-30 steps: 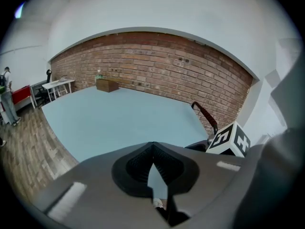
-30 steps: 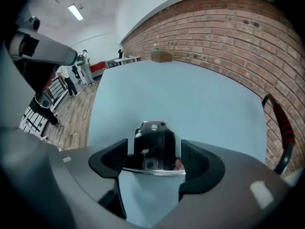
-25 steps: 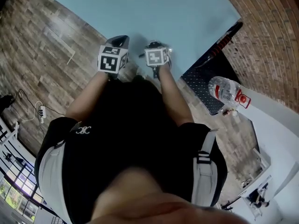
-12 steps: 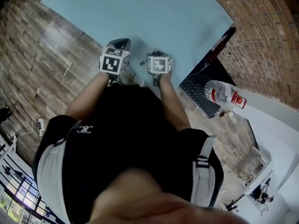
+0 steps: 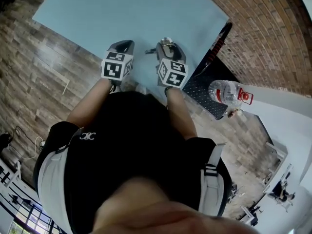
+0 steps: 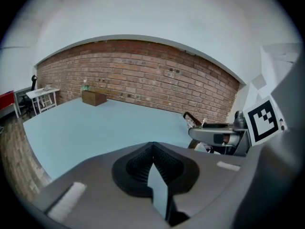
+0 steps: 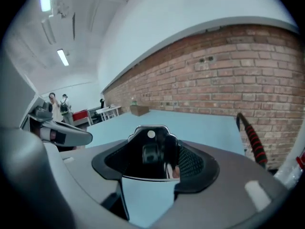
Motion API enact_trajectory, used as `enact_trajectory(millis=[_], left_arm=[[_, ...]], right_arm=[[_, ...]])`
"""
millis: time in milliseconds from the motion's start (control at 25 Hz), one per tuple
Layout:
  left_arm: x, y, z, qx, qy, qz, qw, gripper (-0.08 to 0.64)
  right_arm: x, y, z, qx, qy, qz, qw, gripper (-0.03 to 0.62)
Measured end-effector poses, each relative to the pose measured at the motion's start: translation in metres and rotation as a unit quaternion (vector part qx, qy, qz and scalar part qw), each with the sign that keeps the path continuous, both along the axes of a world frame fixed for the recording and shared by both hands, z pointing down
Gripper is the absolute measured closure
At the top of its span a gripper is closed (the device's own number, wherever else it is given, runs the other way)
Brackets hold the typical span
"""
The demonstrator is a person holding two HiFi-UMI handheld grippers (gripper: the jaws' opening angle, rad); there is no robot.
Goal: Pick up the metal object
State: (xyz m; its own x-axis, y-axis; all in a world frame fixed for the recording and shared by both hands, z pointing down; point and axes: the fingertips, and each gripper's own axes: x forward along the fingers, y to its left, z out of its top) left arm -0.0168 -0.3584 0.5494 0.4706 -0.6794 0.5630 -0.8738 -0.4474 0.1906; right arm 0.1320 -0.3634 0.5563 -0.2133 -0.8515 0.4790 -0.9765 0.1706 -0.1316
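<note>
The metal object (image 7: 150,152) is a shiny, mirror-like plate with a small round hole near its top. It fills the gap between the ribbed pads of my right gripper (image 7: 151,147), which is shut on it and holds it in the air above the blue mat. In the head view only a small glint of the metal object (image 5: 167,41) shows at the tip of the right gripper (image 5: 165,45). My left gripper (image 5: 124,46) hangs beside it at the same height. Its pads (image 6: 143,162) meet at the tip with nothing between them.
A large blue mat (image 5: 122,13) covers the floor ahead, with wood planks (image 5: 44,72) to the left and a brick wall (image 5: 263,28) to the right. A black studded mat (image 5: 204,89), a red-and-black handle (image 5: 217,45) and a water bottle (image 5: 229,92) lie at right.
The right gripper has tilted and reached a little further forward, so its marker cube now faces the camera at an angle. The left gripper has hardly moved. The head view has swung slightly.
</note>
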Motion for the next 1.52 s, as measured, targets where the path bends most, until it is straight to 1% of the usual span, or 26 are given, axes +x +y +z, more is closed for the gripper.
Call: enact_trajectory(millis=[120, 240, 360, 480, 680, 920, 1080, 1240, 1520], left_arm=[[0.003, -0.008, -0.024, 0.028, 0.008, -0.001, 0.9996, 0.56], [0.002, -0.015, -0.044, 0.052, 0.02, -0.004, 0.9984, 0.56], [0.004, -0.019, -0.055, 0.075, 0.02, -0.001, 0.997, 0.56], [0.007, -0.022, -0.064, 0.095, 0.006, 0.007, 0.9954, 0.56], [0.009, -0.027, -0.068, 0.105, -0.011, 0.013, 0.9943, 0.56], [0.007, -0.027, -0.065, 0.103, -0.007, 0.016, 0.9945, 0.56], [0.007, -0.027, -0.068, 0.105, -0.015, 0.017, 0.9942, 0.56], [0.007, -0.024, -0.064, 0.097, -0.015, 0.018, 0.995, 0.56], [0.006, -0.02, -0.061, 0.093, -0.013, 0.016, 0.9955, 0.56]], right_arm=[[0.015, -0.006, -0.045, 0.084, 0.019, 0.041, 0.995, 0.288], [0.027, -0.007, -0.087, 0.152, 0.028, 0.08, 0.985, 0.288], [0.035, -0.004, -0.119, 0.197, 0.031, 0.108, 0.974, 0.288], [0.042, -0.004, -0.139, 0.218, 0.037, 0.125, 0.967, 0.288], [0.046, -0.007, -0.138, 0.212, 0.047, 0.127, 0.968, 0.29], [0.043, -0.005, -0.12, 0.189, 0.05, 0.127, 0.972, 0.29], [0.044, -0.005, -0.115, 0.179, 0.051, 0.127, 0.974, 0.29], [0.04, -0.003, -0.107, 0.168, 0.058, 0.12, 0.977, 0.29], [0.037, 0.001, -0.102, 0.161, 0.055, 0.117, 0.978, 0.289]])
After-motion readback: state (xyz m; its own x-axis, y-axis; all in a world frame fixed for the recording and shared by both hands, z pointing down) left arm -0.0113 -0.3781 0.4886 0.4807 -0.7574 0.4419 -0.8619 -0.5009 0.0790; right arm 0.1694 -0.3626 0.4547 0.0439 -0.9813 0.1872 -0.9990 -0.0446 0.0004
